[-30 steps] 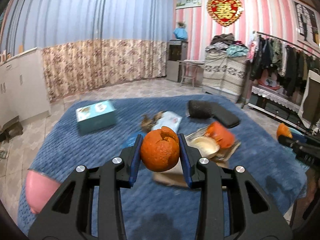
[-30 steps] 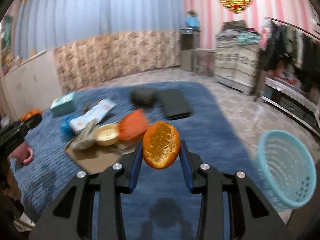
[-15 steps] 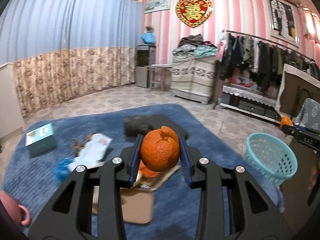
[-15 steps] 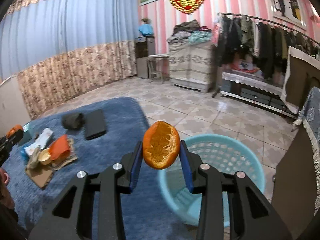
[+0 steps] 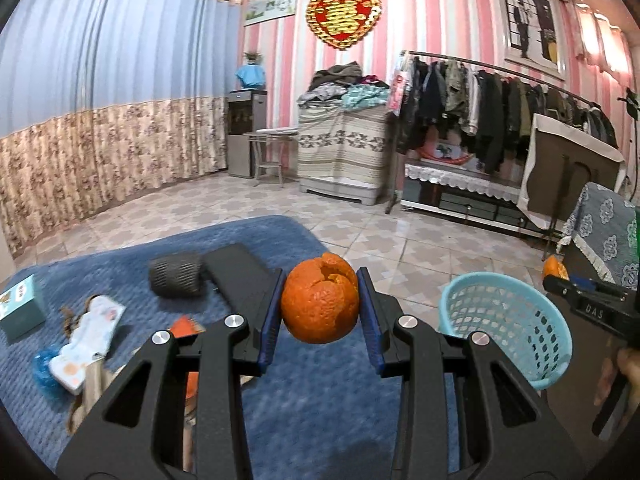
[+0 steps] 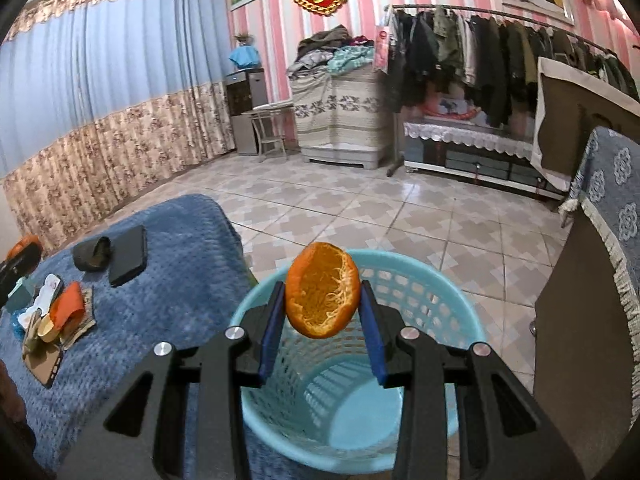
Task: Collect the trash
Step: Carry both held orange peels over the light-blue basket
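My left gripper (image 5: 320, 316) is shut on a piece of orange peel (image 5: 320, 298), rounded like a whole fruit, above the blue blanket (image 5: 320, 408). My right gripper (image 6: 322, 320) is shut on a cupped orange peel (image 6: 322, 290) with white pith showing, held just above the open mouth of the light blue basket (image 6: 448, 300). The basket also shows in the left wrist view (image 5: 504, 320), at the right beyond the blanket's edge, with the right gripper over it (image 5: 560, 276). More trash lies on the blanket: an orange scrap (image 6: 68, 308), a wrapper (image 5: 92, 328) and cardboard (image 6: 44, 364).
A black case (image 5: 240, 276) and a dark roll (image 5: 176, 276) lie on the blanket, with a teal box (image 5: 18, 308) at the left. A brown cabinet with a lace cover (image 6: 592, 280) stands right of the basket. Tiled floor, a clothes rack (image 5: 500, 116) and curtains lie beyond.
Both grippers have swung right, away from the trash pile. The right gripper with its peel has moved over the basket's mouth. The left still holds its peel, now with the basket in view.
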A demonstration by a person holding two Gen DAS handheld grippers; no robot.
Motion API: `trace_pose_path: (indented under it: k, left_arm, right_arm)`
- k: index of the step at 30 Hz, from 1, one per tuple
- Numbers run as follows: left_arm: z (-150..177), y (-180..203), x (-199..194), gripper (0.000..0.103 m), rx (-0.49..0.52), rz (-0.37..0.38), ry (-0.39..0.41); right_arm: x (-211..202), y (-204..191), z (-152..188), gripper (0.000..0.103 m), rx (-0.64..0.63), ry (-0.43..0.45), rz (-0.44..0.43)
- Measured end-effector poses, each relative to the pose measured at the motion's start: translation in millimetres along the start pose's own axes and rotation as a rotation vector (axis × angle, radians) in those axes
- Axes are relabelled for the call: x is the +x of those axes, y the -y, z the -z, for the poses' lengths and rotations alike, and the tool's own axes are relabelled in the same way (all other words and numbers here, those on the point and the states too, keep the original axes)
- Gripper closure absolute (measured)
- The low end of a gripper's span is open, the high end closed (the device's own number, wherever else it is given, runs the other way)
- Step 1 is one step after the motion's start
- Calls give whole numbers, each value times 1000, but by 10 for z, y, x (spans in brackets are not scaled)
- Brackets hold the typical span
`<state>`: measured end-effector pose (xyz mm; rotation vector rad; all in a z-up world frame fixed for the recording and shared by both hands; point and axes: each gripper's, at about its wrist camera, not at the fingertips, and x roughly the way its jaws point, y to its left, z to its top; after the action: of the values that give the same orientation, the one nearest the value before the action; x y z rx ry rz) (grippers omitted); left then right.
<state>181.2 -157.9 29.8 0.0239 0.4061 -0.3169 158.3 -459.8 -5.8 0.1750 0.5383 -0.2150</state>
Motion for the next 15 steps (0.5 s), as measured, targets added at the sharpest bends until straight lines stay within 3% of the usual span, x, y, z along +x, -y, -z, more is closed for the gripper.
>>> trace_pose_path:
  k: [15]
  left_arm:
    - [1,712,588,69,47,157,-37]
  right_arm:
    - [52,562,93,66,150,-3,84]
